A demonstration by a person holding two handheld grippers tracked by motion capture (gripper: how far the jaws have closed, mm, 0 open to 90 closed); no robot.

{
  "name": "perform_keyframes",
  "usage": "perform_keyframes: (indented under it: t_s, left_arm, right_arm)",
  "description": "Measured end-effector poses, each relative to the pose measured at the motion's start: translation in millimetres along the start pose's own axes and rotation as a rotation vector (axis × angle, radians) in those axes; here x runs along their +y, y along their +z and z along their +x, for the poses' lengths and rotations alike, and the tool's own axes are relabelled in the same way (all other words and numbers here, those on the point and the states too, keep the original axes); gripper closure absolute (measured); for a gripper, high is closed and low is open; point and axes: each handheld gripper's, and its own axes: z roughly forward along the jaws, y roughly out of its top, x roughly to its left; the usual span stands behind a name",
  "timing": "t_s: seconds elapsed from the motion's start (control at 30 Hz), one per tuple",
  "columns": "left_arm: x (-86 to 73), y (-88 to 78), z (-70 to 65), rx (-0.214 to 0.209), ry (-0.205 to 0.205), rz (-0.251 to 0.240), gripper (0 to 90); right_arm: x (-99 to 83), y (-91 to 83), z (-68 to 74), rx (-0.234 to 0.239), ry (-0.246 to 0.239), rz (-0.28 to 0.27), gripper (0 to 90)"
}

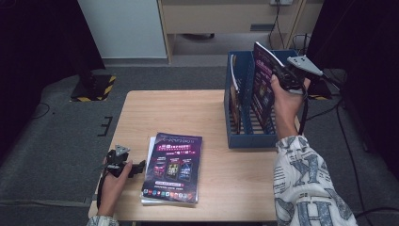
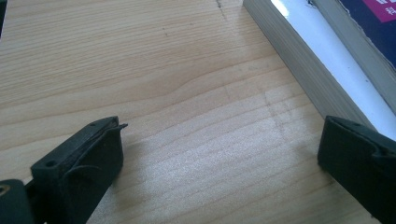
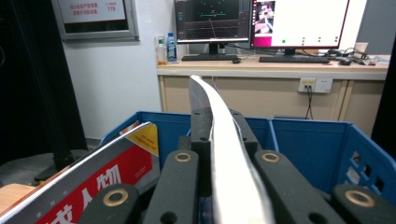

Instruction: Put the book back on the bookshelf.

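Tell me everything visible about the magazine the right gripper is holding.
The magazine is thin, with a glossy dark purple cover bearing pink print and small pictures. It stands nearly upright, leaning a little, its lower part inside the blue crate at the table's right rear, beside another magazine already standing there. The right gripper is shut on its upper edge. In the right gripper view its pale page edge runs between the jaws and bows slightly to one side.
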Motion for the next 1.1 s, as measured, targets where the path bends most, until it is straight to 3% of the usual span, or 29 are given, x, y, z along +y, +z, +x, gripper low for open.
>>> perform_keyframes:
  t_s: [0.13, 0.37, 0.77, 1.1]
  left_arm:
    - [0.0, 0.0, 0.0, 0.000, 0.000, 0.000, 0.0]
    - [0.1, 0.1, -0.2, -0.003, 0.004, 0.000, 0.0]
    - [0.3, 0.4, -0.9, -0.004, 0.006, -0.002, 0.0]
    - [0.4, 0.4, -1.0, -0.003, 0.007, -0.002, 0.0]
  right_arm:
    - [-4.3, -1.0, -0.4, -0.016, 0.007, 0.008, 84.3]
    - [-11.3, 3.9, 1.6, -0.036, -0.034, 0.010, 84.3]
    - [-39.2, 18.4, -1.4, -0.036, -0.012, 0.001, 84.2]
    - [-52.3, 18.6, 1.2, -0.033, -0.015, 0.027, 84.3]
